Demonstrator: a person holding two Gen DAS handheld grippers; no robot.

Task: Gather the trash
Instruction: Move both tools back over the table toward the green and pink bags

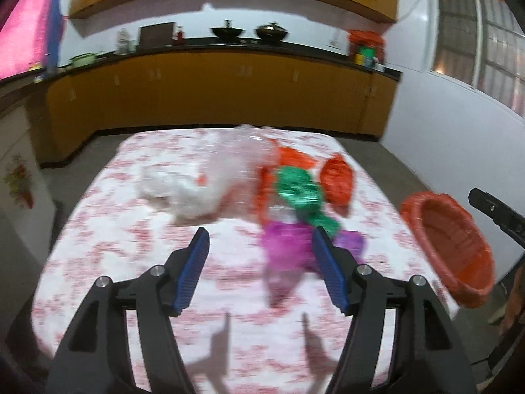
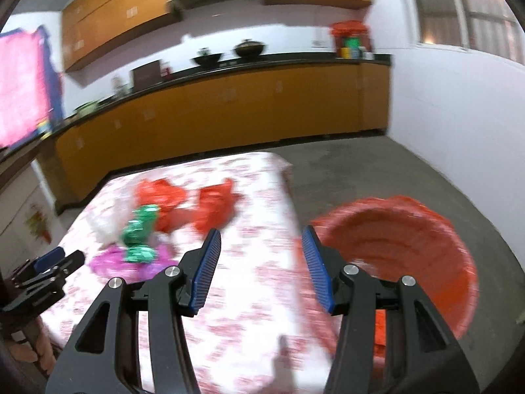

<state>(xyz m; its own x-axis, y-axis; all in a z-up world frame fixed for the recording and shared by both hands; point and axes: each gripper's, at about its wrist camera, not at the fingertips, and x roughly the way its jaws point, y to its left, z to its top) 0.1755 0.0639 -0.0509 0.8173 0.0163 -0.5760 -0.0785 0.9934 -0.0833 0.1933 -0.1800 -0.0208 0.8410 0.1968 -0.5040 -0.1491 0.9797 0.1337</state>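
Note:
Trash lies on a table with a red-and-white flowered cloth (image 1: 131, 262): a white plastic bag (image 1: 183, 190), crumpled clear plastic (image 1: 242, 154), a green foil wrapper (image 1: 298, 193), a purple wrapper (image 1: 285, 249) and orange-red wrappers (image 1: 338, 180). My left gripper (image 1: 260, 231) is open above the cloth with nothing between its pads; the purple wrapper lies just beyond its right finger. An orange bin (image 2: 400, 246) stands off the table's right edge. My right gripper (image 2: 261, 229) hangs open and empty over that edge, next to the bin. The views are blurred.
Beyond the table runs a long counter with yellow cupboards (image 1: 229, 92) and dark woks on top. Grey floor (image 2: 377, 170) lies to the right, bounded by a white wall and a window. A white appliance (image 1: 19, 177) stands at the left.

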